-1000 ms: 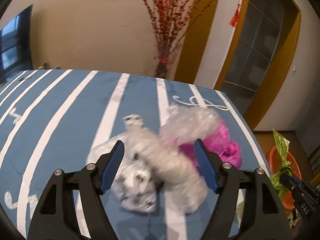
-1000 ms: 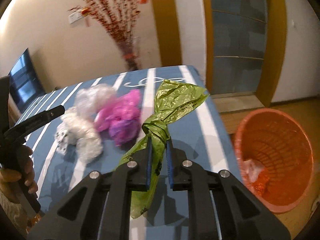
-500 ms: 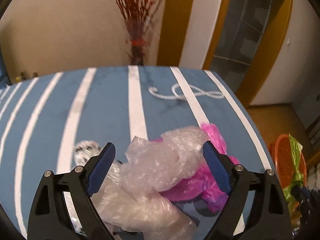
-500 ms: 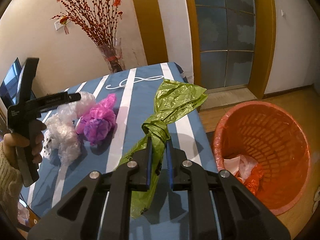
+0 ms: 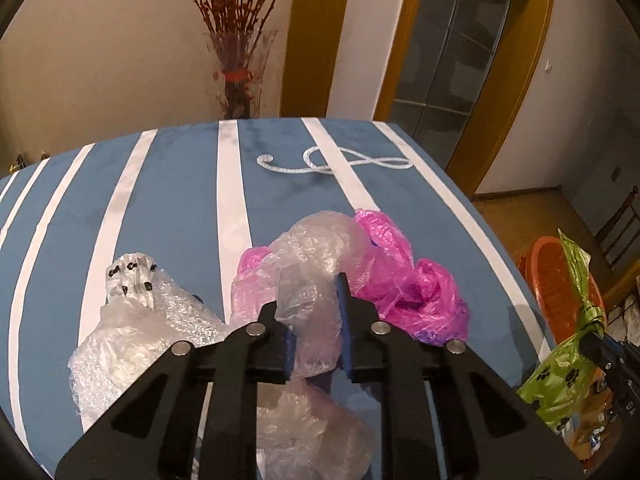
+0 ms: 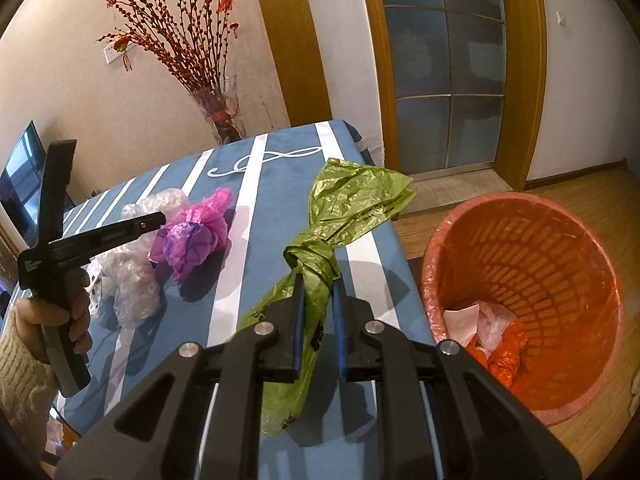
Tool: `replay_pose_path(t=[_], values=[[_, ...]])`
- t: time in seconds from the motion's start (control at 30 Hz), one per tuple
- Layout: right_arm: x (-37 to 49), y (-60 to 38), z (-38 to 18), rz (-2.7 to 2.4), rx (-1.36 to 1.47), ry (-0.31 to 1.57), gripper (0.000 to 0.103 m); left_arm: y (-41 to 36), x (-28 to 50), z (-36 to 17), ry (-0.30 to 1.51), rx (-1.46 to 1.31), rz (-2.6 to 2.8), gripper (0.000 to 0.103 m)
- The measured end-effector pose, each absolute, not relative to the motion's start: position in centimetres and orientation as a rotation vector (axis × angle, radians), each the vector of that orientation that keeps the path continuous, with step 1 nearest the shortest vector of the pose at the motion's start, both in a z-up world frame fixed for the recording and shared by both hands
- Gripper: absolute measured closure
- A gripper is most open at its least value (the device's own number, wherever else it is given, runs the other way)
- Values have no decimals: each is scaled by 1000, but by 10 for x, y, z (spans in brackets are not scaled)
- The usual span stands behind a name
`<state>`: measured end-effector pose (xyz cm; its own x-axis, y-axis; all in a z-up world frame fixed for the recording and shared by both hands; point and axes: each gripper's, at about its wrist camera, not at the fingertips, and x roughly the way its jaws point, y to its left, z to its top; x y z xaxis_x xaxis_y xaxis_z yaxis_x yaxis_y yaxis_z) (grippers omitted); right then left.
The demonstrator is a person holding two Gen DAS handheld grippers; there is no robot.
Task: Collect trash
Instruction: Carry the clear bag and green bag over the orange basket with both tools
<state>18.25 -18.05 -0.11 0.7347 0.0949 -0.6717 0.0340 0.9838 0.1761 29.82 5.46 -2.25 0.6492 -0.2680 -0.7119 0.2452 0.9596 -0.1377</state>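
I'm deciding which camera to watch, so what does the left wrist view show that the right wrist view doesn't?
Only the left wrist view: the left claw shut on the clear plastic bag, seen close up between its blue pads.

Only the right wrist view: inside the orange basket, with trash at its bottom, and the person's hand holding the left tool.

Both: the pink bag, the striped blue tablecloth, and the right claw shut on the green bag.

My right gripper [image 5: 600, 344] was cut off at the frame's right edge; the basket [image 5: 560, 280] sat half-hidden behind the green bag [image 5: 560, 372].
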Motion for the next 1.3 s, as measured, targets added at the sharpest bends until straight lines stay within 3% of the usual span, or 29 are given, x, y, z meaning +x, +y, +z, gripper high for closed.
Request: replay_pose_path(t=[0.5,0.97,1.3], values=[[157,-194,25,-3,164,665,89,47,254,27,676,-90,-339,87],[114,-259,51,-164,181,573,89,-44,205,52,616,-58,-517,87],[93,-316,49,-309,182,544,89,-109,197,40,640,-56,-633,87]])
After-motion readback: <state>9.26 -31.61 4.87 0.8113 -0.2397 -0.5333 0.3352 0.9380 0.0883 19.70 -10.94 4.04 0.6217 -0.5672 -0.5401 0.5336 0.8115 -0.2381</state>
